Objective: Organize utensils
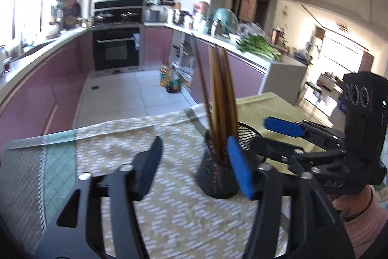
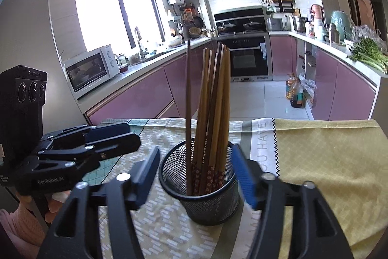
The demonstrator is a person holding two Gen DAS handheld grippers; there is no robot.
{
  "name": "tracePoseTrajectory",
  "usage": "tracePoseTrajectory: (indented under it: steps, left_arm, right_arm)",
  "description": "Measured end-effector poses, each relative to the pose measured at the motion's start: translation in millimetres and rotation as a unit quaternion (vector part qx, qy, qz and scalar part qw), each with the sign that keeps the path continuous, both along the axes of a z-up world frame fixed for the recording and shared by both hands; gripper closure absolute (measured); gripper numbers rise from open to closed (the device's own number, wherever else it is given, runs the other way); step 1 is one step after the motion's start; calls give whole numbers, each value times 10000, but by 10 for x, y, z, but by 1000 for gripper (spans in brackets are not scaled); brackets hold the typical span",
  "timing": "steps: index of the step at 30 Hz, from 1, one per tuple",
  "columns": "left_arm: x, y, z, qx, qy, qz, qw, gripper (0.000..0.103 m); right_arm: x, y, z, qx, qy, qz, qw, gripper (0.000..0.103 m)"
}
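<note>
A black mesh cup [image 2: 206, 200] stands upright on the tablecloth and holds several wooden chopsticks [image 2: 213, 113]. My right gripper [image 2: 196, 176] is open with its fingers on either side of the cup, apart from it. In the left wrist view the cup [image 1: 215, 176] and its chopsticks [image 1: 218, 98] stand right of centre. My left gripper [image 1: 194, 169] is open and empty, its right finger just in front of the cup. The right gripper [image 1: 257, 137] also shows there, reaching in from the right. The left gripper [image 2: 131, 135] shows at the left of the right wrist view.
The table carries a patterned cloth [image 2: 155, 222] and a yellow cloth [image 2: 327, 174]. Beyond its far edge lie the tiled kitchen floor [image 2: 257, 98], oil bottles [image 2: 294, 91], purple cabinets, an oven [image 2: 245, 57], a toaster oven [image 2: 89, 69] and greens [image 2: 366, 52] on the counter.
</note>
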State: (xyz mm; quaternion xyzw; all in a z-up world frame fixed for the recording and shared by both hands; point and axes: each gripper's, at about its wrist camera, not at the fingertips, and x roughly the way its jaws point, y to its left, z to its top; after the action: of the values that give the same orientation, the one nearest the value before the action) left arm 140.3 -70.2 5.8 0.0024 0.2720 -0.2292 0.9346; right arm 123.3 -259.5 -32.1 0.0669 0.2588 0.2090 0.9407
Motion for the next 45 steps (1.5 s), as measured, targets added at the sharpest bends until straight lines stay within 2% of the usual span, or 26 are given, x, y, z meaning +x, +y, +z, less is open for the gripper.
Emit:
tracePoseTrajectory:
  steps: [1, 3, 5, 6, 7, 10, 17, 26, 45]
  left_arm:
    - [-57, 61, -7, 11, -124, 151, 9998, 34]
    - [-142, 165, -19, 26, -260, 384, 9989, 25]
    - [-239, 260, -31, 4, -423, 623, 9972, 11]
    - [-290, 298, -36, 18, -516, 723, 9960, 8]
    - [-348, 331, -42, 50, -652, 873, 9940, 5]
    - [-502, 424, -51, 158, -935, 1208, 9881, 5]
    - [-800, 574, -92, 221, -1251, 1657, 9780, 5]
    - [-1142, 679, -73, 152, -1532, 1854, 9705, 5]
    - [-1406, 694, -41, 111, -1801, 2044, 9621, 5]
  right_arm:
    - [-58, 14, -5, -48, -74, -59, 9999, 26]
    - [-128, 40, -11, -87, -164, -140, 9997, 17]
    - [-212, 62, -26, -139, -271, -237, 9993, 12]
    - [-238, 74, -29, -168, -321, -282, 9989, 7]
    - [-269, 86, -37, -211, -390, -335, 9985, 6]
    - [-344, 119, -67, -287, -488, -427, 9975, 6]
    - [-570, 176, -112, -417, -811, -674, 9935, 6]
    - [-839, 189, -21, -359, -1322, -860, 9868, 6]
    - [-947, 229, -11, -279, -1422, -915, 9852, 6]
